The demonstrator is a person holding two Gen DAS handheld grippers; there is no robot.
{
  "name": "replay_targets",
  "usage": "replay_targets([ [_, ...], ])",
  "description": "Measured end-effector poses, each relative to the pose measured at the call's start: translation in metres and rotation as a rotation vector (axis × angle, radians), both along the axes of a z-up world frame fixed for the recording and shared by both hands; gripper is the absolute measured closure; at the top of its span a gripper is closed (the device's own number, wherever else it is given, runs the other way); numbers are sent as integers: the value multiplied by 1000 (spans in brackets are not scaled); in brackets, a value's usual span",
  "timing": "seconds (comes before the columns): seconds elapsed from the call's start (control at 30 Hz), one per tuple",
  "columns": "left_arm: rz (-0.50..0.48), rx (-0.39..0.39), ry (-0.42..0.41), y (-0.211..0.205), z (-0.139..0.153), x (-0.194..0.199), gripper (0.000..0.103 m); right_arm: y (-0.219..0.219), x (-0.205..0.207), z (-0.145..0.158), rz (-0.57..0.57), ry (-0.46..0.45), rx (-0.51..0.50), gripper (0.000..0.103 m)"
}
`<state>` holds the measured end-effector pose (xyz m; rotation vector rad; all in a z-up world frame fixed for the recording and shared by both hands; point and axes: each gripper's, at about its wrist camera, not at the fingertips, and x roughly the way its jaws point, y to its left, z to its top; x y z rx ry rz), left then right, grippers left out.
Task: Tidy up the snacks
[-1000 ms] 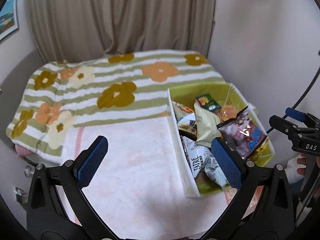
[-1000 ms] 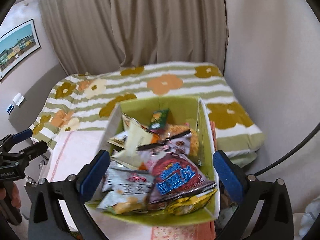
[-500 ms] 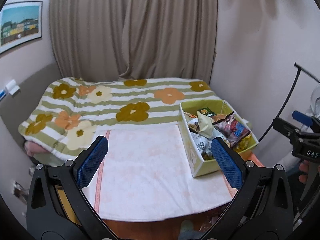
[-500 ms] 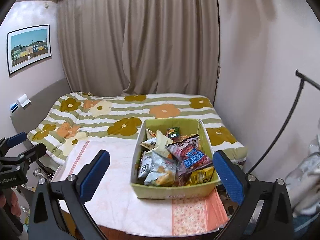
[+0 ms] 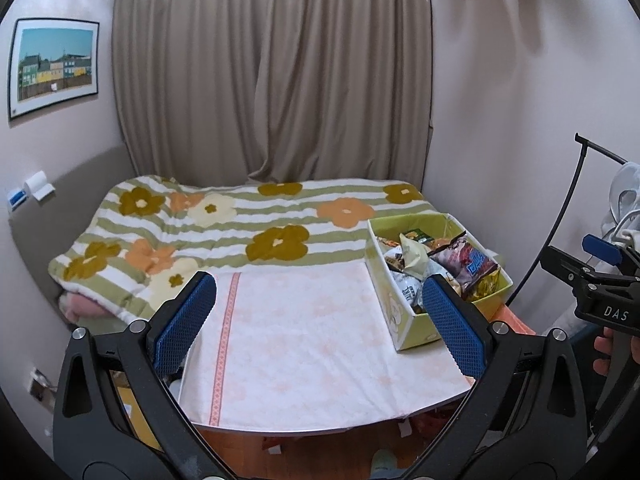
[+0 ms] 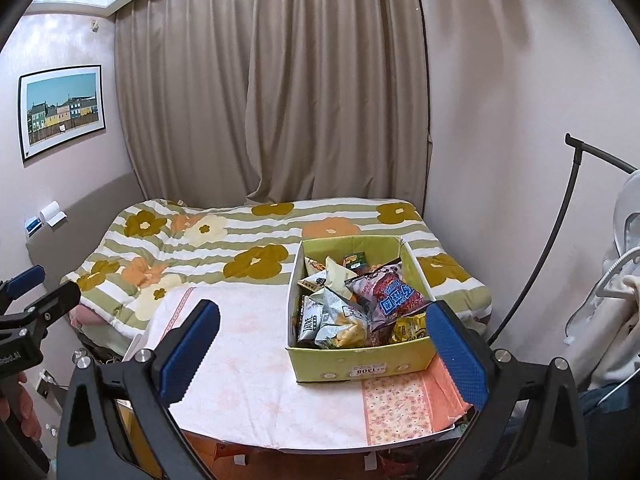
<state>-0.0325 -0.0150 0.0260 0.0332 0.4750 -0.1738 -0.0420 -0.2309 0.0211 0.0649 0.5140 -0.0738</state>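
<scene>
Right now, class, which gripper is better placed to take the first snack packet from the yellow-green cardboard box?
Right. The right gripper faces the yellow-green cardboard box almost head-on, open. The left gripper, open too, points at bare white cloth, box off beside it.

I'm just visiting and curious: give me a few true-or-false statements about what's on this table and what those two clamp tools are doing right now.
1. The green box holds snack packets. True.
2. The left gripper is clamping a packet. False: it is open and empty.
3. The box sits on the floral bed. False: it stands on the cloth-covered table.
4. The right gripper is open, short of the box. True.
5. A red packet lies on top of the pile. True.
</scene>
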Motion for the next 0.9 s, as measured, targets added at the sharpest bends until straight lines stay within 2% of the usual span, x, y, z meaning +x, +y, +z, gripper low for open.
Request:
replay_targets([
  [0.9,38,15,-20,0,-5,5,1,2,8,-1,-7,-9,-23,1],
])
